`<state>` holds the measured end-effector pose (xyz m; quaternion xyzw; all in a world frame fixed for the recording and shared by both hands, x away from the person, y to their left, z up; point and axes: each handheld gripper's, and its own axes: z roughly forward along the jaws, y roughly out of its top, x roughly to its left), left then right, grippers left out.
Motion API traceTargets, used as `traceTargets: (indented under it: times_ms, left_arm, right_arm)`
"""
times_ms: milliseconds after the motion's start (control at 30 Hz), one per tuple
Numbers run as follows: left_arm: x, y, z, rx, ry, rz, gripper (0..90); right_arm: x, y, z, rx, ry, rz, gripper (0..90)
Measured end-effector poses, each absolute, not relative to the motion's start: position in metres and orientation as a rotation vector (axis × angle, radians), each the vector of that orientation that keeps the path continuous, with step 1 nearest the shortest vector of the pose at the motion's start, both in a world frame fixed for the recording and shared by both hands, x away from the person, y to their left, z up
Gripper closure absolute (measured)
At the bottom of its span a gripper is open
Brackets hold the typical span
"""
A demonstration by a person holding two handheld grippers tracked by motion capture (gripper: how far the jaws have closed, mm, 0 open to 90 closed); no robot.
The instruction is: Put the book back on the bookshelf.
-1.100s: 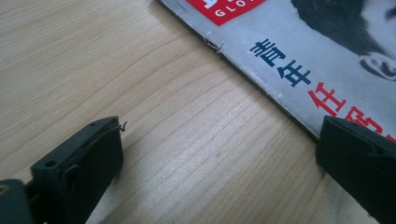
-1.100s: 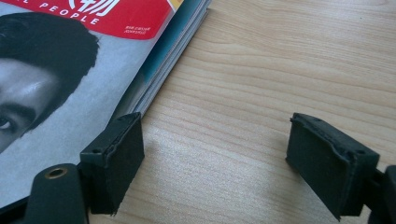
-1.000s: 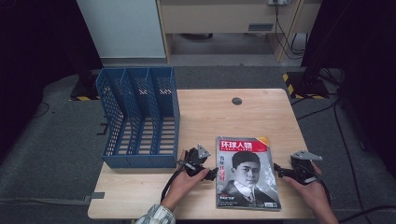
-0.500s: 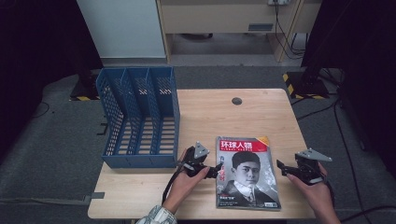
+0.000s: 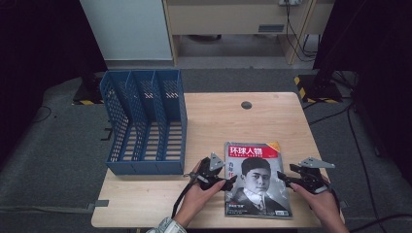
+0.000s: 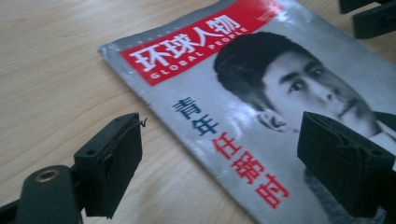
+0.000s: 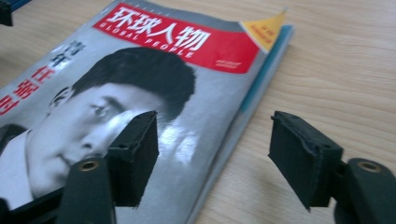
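Observation:
A magazine (image 5: 255, 179) with a red title band and a grey portrait cover lies flat at the table's front right. My left gripper (image 5: 229, 181) is at its left edge, open; in the left gripper view the magazine (image 6: 261, 93) edge runs between and below the black pads (image 6: 112, 163). My right gripper (image 5: 283, 177) is at the right edge, open; in the right gripper view the magazine (image 7: 140, 79) has its right edge between the pads (image 7: 299, 154), which do not touch it. Both grippers' jaws have just been closing a little, with the magazine's edges between them.
A blue three-slot file rack (image 5: 145, 124) lies on the left of the wooden table (image 5: 218, 116), its open side up. A small dark round hole (image 5: 246, 105) sits near the table's far edge. Cables and dark stands stand on the floor beyond.
My left gripper has moved right, up to the magazine's left edge. The right gripper has stayed at the right edge, its jaws a little narrower.

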<state>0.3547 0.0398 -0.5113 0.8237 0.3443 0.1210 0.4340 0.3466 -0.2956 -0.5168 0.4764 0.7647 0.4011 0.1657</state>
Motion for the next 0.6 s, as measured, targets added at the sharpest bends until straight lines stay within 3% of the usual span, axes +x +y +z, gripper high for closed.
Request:
traceTargets:
  times_ms: [200,333,600]
  left_arm:
    - [0.347,0.026,-0.515,2.118,0.812,0.317,21.9]
    - [0.342,0.019,-0.519,2.154,0.797,0.316,34.1]
    - [0.339,0.014,-0.528,2.206,0.795,0.353,37.0]
  right_arm:
    - [0.350,-0.289,-0.522,1.359,2.214,1.121,28.5]
    - [0.355,-0.287,-0.527,1.377,2.237,1.119,27.2]
    - [0.357,-0.282,-0.531,1.374,2.254,1.115,34.5]
